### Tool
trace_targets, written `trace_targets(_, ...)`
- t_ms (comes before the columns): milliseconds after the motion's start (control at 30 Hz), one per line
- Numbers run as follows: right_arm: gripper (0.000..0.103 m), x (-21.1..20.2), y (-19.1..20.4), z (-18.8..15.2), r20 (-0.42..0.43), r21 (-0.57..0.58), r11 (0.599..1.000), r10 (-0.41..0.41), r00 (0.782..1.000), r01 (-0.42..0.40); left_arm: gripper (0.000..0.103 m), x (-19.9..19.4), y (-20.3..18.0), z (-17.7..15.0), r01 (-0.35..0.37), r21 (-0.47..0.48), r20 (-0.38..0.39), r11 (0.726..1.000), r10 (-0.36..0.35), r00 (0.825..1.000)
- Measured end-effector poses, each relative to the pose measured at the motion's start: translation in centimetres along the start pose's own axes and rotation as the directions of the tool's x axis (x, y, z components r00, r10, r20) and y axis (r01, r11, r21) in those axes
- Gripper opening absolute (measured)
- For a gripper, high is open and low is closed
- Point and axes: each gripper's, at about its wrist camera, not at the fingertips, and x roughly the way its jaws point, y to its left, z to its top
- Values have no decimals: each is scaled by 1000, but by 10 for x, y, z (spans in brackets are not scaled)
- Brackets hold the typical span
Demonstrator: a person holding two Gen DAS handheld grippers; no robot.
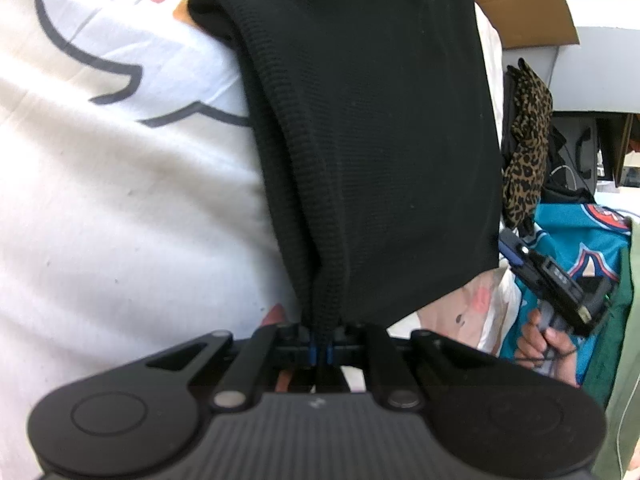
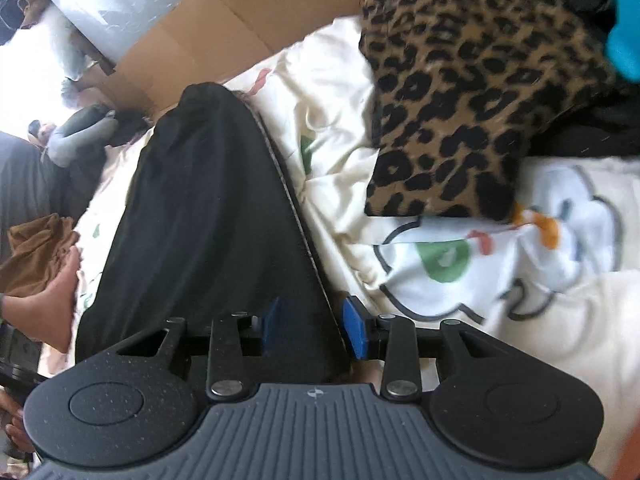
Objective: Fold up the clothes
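A black knit garment (image 1: 380, 140) hangs in front of the left wrist camera, and my left gripper (image 1: 322, 350) is shut on its lower hem corner. In the right wrist view the same black garment (image 2: 208, 208) lies stretched over a white printed sheet (image 2: 460, 280). My right gripper (image 2: 314, 322) stands open, its blue pads (image 2: 355, 330) apart, with the garment's near corner between them and not pinched. The left pad is partly hidden behind the cloth. From the left wrist camera, a hand (image 1: 536, 340) holds the right gripper's body at the garment's right edge.
A leopard-print garment (image 2: 460, 100) lies on the sheet to the right, also seen hanging (image 1: 528, 140). A teal jersey (image 1: 568, 240) is behind the right hand. Flattened cardboard (image 2: 240, 12) lies at the back, and a brown cloth (image 2: 36, 248) and a person's hand (image 2: 56, 300) are at the left.
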Motion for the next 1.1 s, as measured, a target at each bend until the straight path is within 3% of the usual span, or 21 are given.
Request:
trace_targets(233,41,23,-20,14,-46,70,987,145,988,-142,5,0,-1,-1,-3,-2,1,1000,3,1000)
trace_targets(367,40,32,-23,22,-103,78,972,231,967,-224,5,-1,1,-2,-5,0,0,1000,5,1000)
trace_targets(600,36,51,-49,32,-180,201,927,352,918,-316,5,-3,7,-5,8,-20,4,1000,-8,1000)
trace_targets(867,32,67,-49,45,-182,230,910,388,903,-345,5,-2,6,-6,11,-21,2,1000,-11,1000)
trace_targets(967,32,62,-49,45,-212,215,922,367,906,-323,5,-3,7,-6,12,-21,3,1000,-12,1000)
trace_targets(1100,32,63,-55,39,-254,255,914,378,890,-315,5,3,3,-2,12,-32,5,999,-11,1000)
